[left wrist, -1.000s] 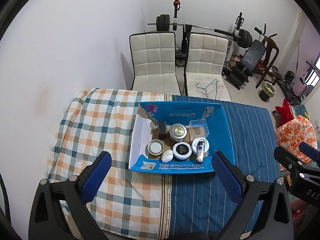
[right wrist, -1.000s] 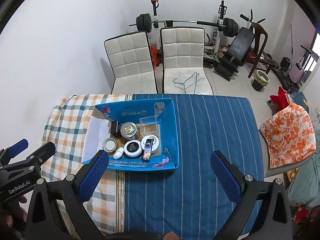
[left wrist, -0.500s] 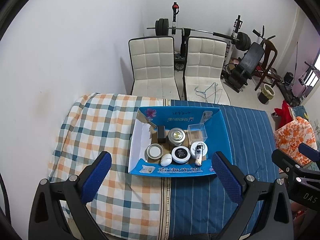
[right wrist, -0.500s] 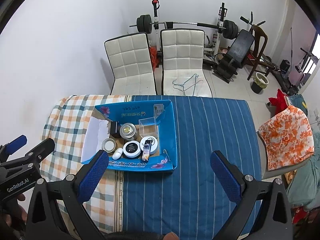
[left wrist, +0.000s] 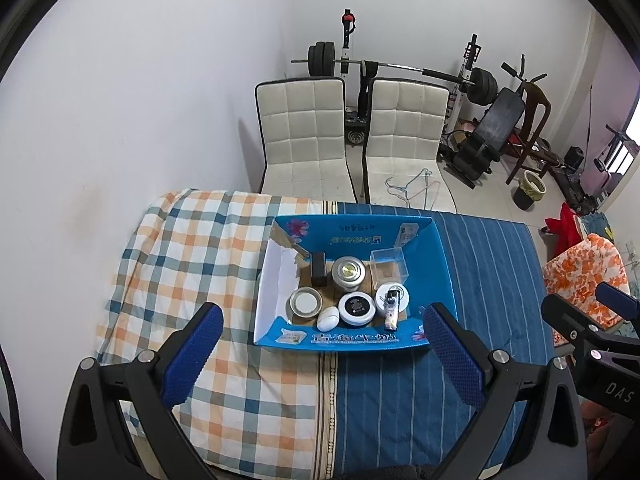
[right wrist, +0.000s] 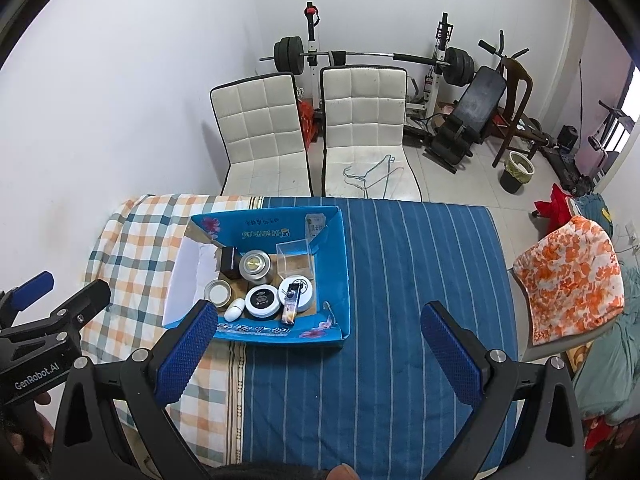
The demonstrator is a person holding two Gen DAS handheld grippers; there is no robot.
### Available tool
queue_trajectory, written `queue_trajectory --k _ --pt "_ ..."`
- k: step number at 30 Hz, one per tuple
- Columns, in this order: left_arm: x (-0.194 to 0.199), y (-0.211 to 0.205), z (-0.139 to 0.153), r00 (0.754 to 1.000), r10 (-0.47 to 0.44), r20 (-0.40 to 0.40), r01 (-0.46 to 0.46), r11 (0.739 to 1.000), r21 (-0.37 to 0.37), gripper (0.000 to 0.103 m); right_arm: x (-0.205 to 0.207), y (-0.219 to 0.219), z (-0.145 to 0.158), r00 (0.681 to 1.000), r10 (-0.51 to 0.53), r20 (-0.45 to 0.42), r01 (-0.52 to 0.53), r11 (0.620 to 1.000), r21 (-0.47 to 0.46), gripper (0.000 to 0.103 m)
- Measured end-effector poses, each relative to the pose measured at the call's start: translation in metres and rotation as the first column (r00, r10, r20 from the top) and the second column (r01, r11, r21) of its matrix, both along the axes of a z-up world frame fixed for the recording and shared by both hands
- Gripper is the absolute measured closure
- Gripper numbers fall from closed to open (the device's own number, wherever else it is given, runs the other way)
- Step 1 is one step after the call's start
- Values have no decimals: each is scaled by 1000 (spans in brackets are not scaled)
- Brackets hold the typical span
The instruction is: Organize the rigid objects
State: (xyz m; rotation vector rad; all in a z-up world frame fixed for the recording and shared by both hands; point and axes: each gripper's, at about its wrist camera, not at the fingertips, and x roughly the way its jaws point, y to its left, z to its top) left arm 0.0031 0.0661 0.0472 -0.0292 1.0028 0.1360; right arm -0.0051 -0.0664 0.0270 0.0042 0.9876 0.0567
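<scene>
Hovering above blue box (left wrist: 360, 338), left hand-held gripper (left wrist: 320, 354) spread, right hand-held gripper (right wrist: 318, 354) spread

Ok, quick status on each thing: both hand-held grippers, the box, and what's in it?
Left hand-held gripper: open, empty, above the bed.
Right hand-held gripper: open, empty.
Blue box: open-topped, resting on the bed.
Clear cube: upright, empty.
Silver tin: lid on.
Black-lidded jar: closed.
White egg-shaped case: lying down, closed.

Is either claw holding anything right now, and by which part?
Nothing is held. The left claw and right claw are both open and empty, above the bed, short of the blue box.
</scene>
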Motion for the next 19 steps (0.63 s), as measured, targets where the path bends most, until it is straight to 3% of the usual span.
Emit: queue_trajectory --k 19 --pt "-9 6 -1 1000 14 2 -14 1000 -8 0 -4 4 1 1000 14 -18 -14 1000 -22 0"
